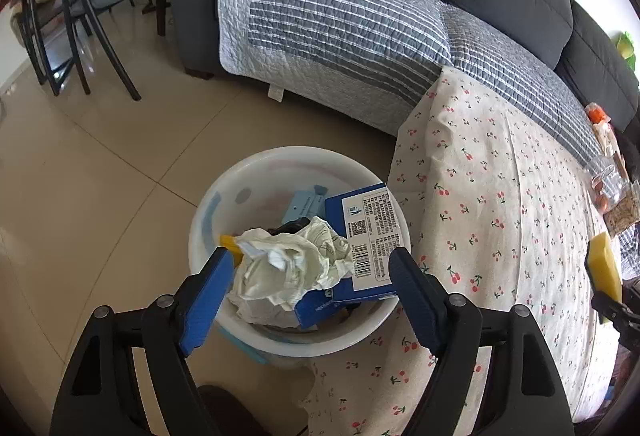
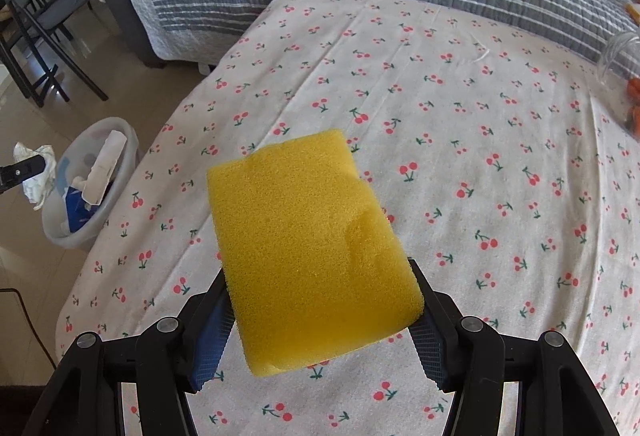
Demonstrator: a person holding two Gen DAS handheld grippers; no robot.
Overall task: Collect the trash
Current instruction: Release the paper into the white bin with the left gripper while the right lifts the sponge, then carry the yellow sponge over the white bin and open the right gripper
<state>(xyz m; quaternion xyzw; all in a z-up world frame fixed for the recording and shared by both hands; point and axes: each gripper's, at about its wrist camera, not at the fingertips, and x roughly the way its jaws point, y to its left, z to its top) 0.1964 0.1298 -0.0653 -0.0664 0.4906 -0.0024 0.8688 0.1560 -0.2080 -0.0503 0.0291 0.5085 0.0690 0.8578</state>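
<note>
Home living room: sofa [image 1: 360,16], dining chairs [image 1: 80,20]

Crumpled white paper [image 1: 288,268] lay atop a blue box [image 1: 360,240] in the round white bin [image 1: 256,172]; a yellow sponge [image 2: 312,248] hung tilted above the cherry-print cloth [image 2: 480,156]

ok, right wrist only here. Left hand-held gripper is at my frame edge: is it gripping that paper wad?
Observer: No. The left hand-held gripper is open; the crumpled paper sits between its pads, and the right pad is clear of it.
Operator: Is it over the bin?
Observer: Yes, directly above the white bin. A blue box with a barcode label lies in it beside the paper.
</note>
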